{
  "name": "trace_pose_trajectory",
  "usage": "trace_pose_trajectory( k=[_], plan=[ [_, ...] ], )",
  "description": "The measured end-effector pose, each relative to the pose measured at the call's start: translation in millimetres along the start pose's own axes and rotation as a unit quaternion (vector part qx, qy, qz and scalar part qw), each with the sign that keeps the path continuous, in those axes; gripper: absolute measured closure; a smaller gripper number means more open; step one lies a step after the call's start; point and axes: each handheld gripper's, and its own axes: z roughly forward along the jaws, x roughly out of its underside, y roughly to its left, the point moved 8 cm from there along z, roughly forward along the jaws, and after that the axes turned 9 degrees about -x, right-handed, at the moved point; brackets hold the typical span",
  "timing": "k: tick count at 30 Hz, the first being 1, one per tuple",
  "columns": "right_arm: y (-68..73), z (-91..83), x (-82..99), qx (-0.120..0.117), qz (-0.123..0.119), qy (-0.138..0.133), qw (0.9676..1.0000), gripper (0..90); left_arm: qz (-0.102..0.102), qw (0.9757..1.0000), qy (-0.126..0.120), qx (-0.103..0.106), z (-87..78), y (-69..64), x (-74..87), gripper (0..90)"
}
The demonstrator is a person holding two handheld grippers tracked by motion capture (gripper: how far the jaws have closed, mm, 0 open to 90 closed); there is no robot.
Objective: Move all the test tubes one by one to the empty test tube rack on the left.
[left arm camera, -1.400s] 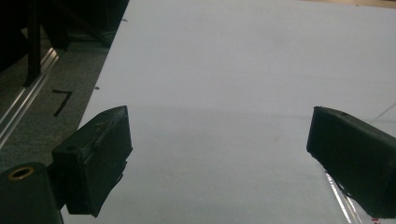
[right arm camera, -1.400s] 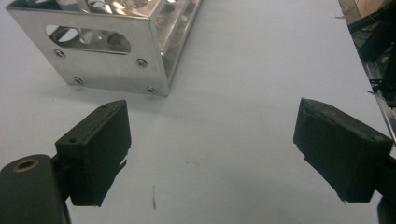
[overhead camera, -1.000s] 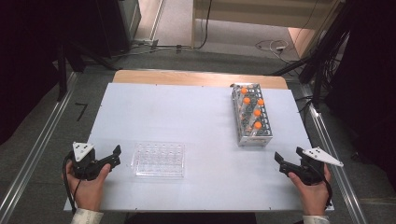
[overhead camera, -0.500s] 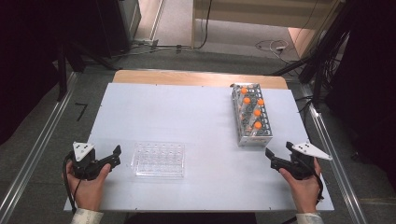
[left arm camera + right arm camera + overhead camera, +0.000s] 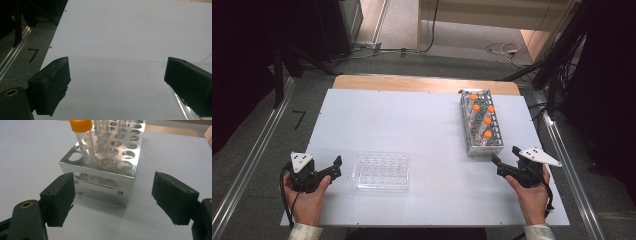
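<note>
Pale grey and bare for the most part, the tabletop (image 5: 412, 120) stands in a dim room with cables and dark gear around its edges. We judge that we are at the approach step, before any grasp: our right hand-held gripper (image 5: 506, 161) sits just short of the near end of the metal rack (image 5: 482, 127), released, its jaws spread wide and holding nothing. In the right gripper view the rack (image 5: 105, 167) stands straight ahead between those jaws, apart from both. It is a shiny perforated box with rows of round holes on top, screws along its end plate, and several clear tubes standing upright in it; the nearest tube (image 5: 83, 141) wears an orange cap (image 5: 80, 125). Our left hand-held gripper (image 5: 332, 167) rests near the left front corner, likewise released and empty, just beside a clear plastic well tray (image 5: 382, 171). The next move, as we judge it, calls for lifting the right gripper above the rack, lining it on that nearest cap, and closing gently so the tube comes up straight
</note>
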Motion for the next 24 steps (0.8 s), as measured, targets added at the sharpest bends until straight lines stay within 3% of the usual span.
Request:
trace_pose_trajectory(
  k=[14, 21, 24],
  plan=[
    [7.2, 11.8, -11.4, -0.003, -0.013, -0.002, 0.9999, 26.4, 0.0, 1.0, 0.001, -0.001, 0.4, 0.6, 0.3, 6.7],
    [11.0, 20.3, -19.3, -0.013, -0.023, -0.012, 0.9996, 36.3, 0.001, 1.0, 0.002, -0.002, 0.6, 0.4, 0.4, 6.7],
    [14.8, 27.7, -21.9, -0.022, -0.029, -0.018, 0.9992, 44.7, 0.0, 1.0, 0.002, -0.002, 0.6, 0.6, 0.5, 6.6]
  ],
)
